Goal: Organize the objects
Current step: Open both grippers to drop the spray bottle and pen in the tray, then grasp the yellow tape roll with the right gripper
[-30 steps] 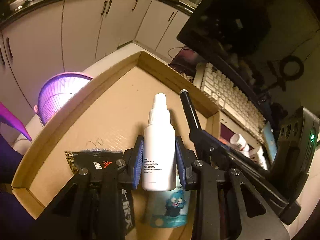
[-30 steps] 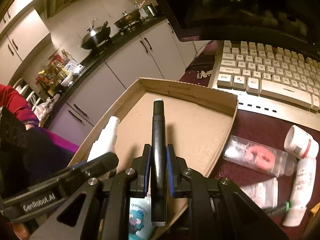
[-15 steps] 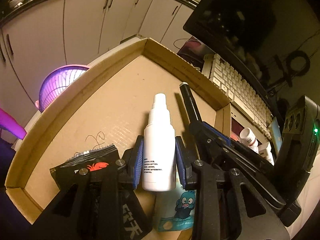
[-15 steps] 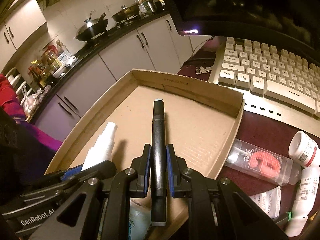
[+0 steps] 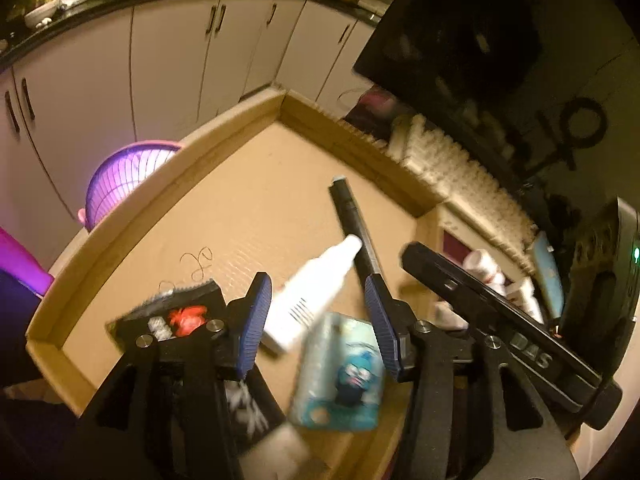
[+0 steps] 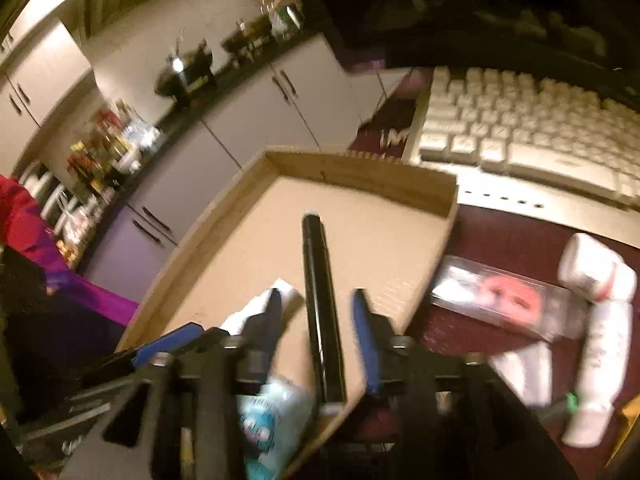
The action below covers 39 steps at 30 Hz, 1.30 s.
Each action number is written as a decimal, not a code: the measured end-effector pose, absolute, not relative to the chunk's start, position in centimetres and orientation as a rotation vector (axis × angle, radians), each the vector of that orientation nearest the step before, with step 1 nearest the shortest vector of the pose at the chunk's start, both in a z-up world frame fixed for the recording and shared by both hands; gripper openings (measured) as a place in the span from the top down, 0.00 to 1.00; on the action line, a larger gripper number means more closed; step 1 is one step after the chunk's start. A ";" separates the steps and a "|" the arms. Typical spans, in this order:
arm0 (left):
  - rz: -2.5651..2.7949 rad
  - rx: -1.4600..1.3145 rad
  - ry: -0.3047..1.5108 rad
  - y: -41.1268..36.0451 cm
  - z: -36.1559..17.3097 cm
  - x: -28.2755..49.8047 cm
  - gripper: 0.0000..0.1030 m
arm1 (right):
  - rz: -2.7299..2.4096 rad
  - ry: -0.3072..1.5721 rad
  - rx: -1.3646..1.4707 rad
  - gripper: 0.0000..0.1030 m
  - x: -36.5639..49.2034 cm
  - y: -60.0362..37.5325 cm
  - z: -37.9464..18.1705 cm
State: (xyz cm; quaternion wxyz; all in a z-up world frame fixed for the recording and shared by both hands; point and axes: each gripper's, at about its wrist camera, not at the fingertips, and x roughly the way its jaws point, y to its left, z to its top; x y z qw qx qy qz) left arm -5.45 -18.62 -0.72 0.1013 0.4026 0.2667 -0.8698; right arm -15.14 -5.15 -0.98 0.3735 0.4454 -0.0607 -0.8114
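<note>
A cream keyboard (image 6: 532,128) lies below a dark monitor (image 5: 460,36), white kitchen cabinets (image 5: 168,60) behind.

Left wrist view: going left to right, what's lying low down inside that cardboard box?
Black packet → white spray bottle → black pen. The blue cartoon packet overlaps the bottle's place, so I leave it out.

The shallow tray (image 5: 120,236) is plain matt brown cardboard. The spray bottle (image 5: 312,296) looks like smooth white plastic, the pen (image 6: 320,292) glossy black plastic. The near pouch (image 5: 340,376) has shiny printed film. Blue ribbed pads (image 5: 256,316) look rubbery.
</note>
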 end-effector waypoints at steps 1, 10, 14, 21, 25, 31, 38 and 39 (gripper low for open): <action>-2.591 1.156 0.770 -18.0 0.0 -4.6 0.53 | -2.095 -0.168 1.121 0.50 -14.3 -3.8 -0.3; -2.759 1.042 0.757 -12.1 1.6 1.8 0.45 | -2.199 -0.103 0.996 0.39 -8.3 6.3 0.3; -2.803 1.077 0.724 -9.9 1.7 1.9 0.45 | -2.219 -0.089 1.072 0.39 -9.1 7.0 -1.4; -2.808 1.105 0.656 -8.7 1.7 1.5 0.45 | -2.215 -0.028 1.130 0.39 -10.1 4.3 -2.9; -2.807 1.121 0.653 -9.0 1.7 1.6 0.45 | -2.248 0.022 1.127 0.49 -10.1 3.6 -3.5; -2.861 1.189 0.541 -7.6 1.8 -0.4 0.45 | -2.250 -0.044 1.122 0.69 -9.7 6.5 -3.3; -2.927 1.373 0.254 -4.0 1.0 -5.4 0.45 | -2.272 -0.114 1.142 0.69 -8.4 10.2 -3.3; -2.939 1.400 0.207 -3.5 0.9 -6.2 0.45 | -2.266 -0.118 1.153 0.69 -8.3 10.5 -3.5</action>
